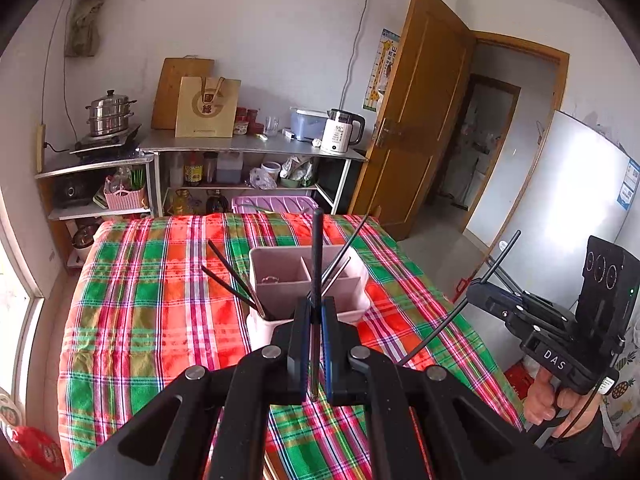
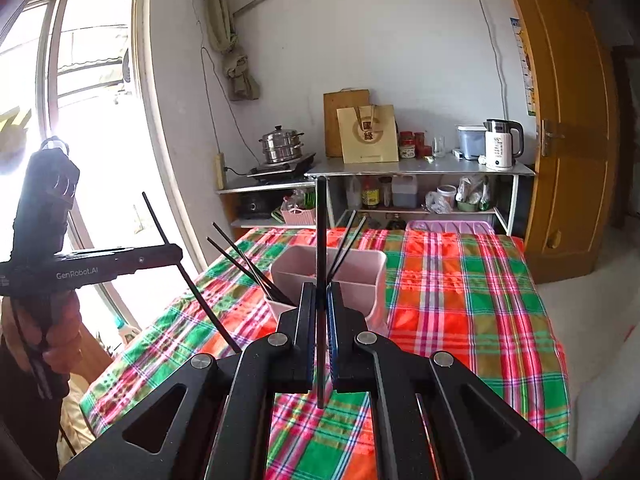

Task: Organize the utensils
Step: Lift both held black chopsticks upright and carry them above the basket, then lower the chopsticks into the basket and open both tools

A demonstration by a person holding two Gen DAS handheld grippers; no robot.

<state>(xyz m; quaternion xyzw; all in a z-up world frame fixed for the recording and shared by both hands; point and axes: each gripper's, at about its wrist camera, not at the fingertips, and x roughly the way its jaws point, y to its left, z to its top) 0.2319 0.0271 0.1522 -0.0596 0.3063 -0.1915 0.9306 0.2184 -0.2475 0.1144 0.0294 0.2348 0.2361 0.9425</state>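
A pale pink divided utensil holder (image 1: 308, 284) stands on the plaid table; it also shows in the right wrist view (image 2: 352, 276). Black chopsticks (image 1: 232, 280) lean in its left compartment and others (image 1: 340, 258) in a right one. My left gripper (image 1: 316, 304) is shut on an upright black chopstick (image 1: 317, 252), just before the holder. My right gripper (image 2: 320, 292) is shut on another black chopstick (image 2: 321, 232), also upright before the holder. The right gripper shows at the right of the left view (image 1: 476, 292) with its chopstick (image 1: 460, 304); the left gripper shows in the right view (image 2: 176, 254) with its chopstick (image 2: 192, 280).
The plaid tablecloth (image 1: 160, 320) covers the table. Behind it a metal shelf (image 1: 256, 146) holds a kettle (image 1: 342, 130), a paper bag and jars; a steamer pot (image 1: 110, 114) sits at left. A purple rack (image 1: 276, 204) lies past the far edge. A wooden door (image 1: 416, 112) stands open at right.
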